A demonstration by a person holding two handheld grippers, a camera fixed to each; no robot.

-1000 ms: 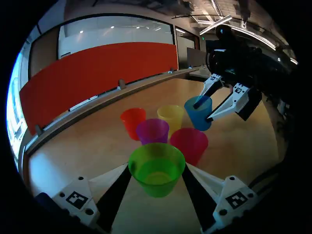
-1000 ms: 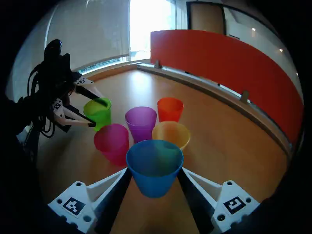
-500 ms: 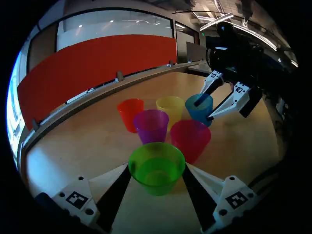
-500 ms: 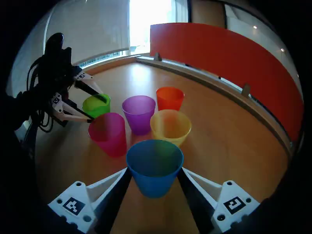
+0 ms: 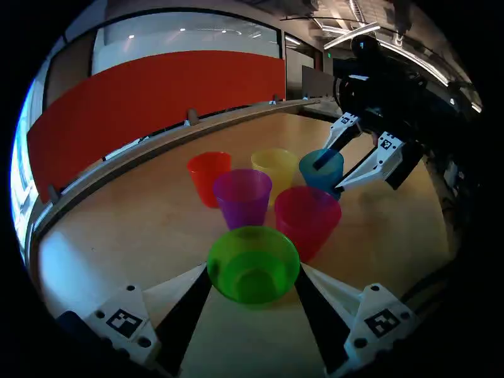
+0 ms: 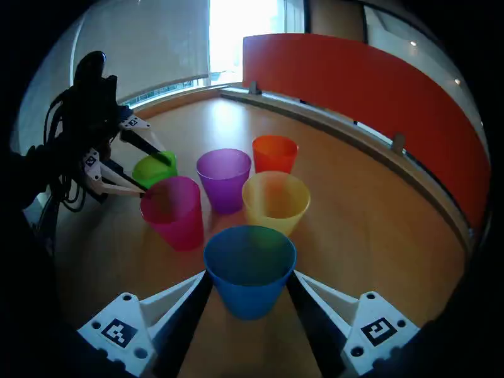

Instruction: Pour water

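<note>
Green cup [image 5: 253,268]: pinched upright between both fingers of the left gripper [image 5: 253,272], at the near edge of the cluster on the wooden table [image 5: 113,233]. Touching down or just off the surface, hard to call. Blue cup [image 6: 250,271]: same story, clamped upright in the right gripper [image 6: 250,275] on the opposite side. In between, four loose cups: pink cup [image 5: 307,217] and purple cup [image 5: 242,196] nearest the green, yellow cup [image 5: 275,165] and orange cup [image 5: 209,176] beyond. Red partition [image 5: 145,107] along the far table edge.
</note>
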